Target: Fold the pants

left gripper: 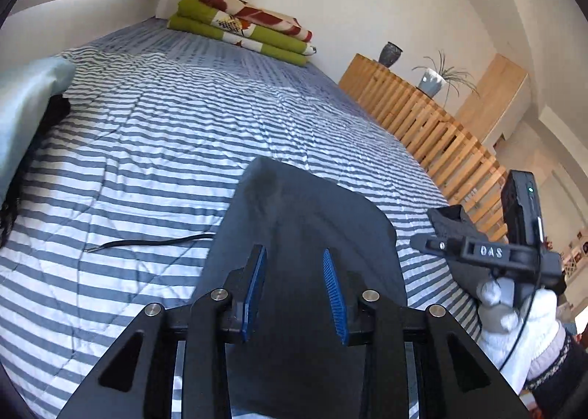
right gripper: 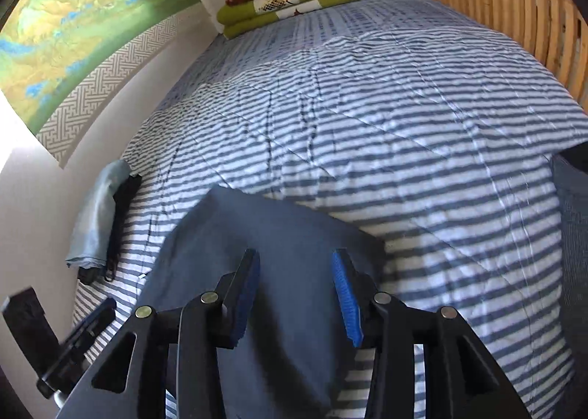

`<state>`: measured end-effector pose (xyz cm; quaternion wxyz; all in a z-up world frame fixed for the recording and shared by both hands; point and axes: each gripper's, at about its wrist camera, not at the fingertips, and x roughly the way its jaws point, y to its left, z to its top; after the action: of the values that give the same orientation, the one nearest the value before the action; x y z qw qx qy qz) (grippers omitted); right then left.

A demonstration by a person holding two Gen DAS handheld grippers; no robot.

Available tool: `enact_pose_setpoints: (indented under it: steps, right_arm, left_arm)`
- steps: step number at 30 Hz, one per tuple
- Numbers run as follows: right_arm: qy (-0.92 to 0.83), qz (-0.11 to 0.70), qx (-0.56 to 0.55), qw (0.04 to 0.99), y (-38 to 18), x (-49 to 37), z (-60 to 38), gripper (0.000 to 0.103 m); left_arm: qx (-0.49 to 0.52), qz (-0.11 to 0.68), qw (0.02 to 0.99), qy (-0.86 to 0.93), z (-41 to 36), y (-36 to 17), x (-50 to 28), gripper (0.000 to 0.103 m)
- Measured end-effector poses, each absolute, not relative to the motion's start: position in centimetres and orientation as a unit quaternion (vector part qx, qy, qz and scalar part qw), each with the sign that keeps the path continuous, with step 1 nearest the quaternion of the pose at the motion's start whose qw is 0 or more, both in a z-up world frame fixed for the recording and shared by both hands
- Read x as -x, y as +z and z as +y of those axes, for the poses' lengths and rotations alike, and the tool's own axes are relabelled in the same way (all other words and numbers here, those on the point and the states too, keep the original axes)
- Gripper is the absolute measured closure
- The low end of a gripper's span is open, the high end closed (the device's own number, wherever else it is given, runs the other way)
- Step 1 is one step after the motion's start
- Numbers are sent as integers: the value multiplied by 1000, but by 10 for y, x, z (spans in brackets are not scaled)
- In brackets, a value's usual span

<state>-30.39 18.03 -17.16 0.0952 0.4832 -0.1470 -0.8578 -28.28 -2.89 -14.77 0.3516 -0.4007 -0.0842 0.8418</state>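
The dark blue-grey pants lie flat on the blue-and-white striped bedspread, one end towards the folded blankets. My left gripper hovers over the near part of the pants, its blue pads apart with only flat fabric below them. In the right wrist view the pants lie under my right gripper, which is also open and pinches nothing. A white-gloved hand holds the right gripper at the right edge of the left wrist view. Part of the left gripper shows at the lower left of the right wrist view.
Folded green and red blankets are stacked at the far end of the bed. A pale blue cloth over something black lies by the wall. A thin black cord rests left of the pants. A wooden slatted rail borders the right side.
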Motion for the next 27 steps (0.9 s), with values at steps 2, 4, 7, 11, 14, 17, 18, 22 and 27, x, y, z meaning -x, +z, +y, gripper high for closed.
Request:
enact_pose_setpoints:
  steps: [2, 4, 7, 11, 14, 17, 18, 22, 27]
  right_arm:
    - [-854, -145, -490, 95, -184, 286, 173, 65]
    - [-855, -139, -489, 102, -194, 262, 159, 65]
    - [-845, -100, -510, 126, -220, 223, 127, 65]
    - [-828, -10, -537, 162, -248, 180, 93, 65]
    - [-839, -23, -513, 181, -224, 182, 106, 66]
    - [-863, -62, -478, 151, -200, 212, 133, 65]
    - [-873, -63, -465, 134, -193, 224, 138, 65]
    - [-889, -77, -441, 99, -190, 280, 150, 65]
    - [-870, -73, -484, 59, -226, 336, 167, 65]
  left_arm:
    - [421, -52, 334, 842, -13, -165, 291, 68]
    - [448, -37, 305, 840, -8, -185, 301, 66]
    - [463, -42, 274, 842, -20, -196, 309, 59]
    - [436, -39, 244, 865, -41, -185, 302, 62]
    - [417, -62, 276, 864, -41, -173, 294, 62]
    - [406, -44, 304, 861, -25, -170, 285, 62]
    - [411, -43, 314, 855, -19, -172, 285, 62]
    - [429, -14, 301, 852, -4, -182, 289, 61]
    - [453, -23, 274, 848, -19, -198, 302, 50]
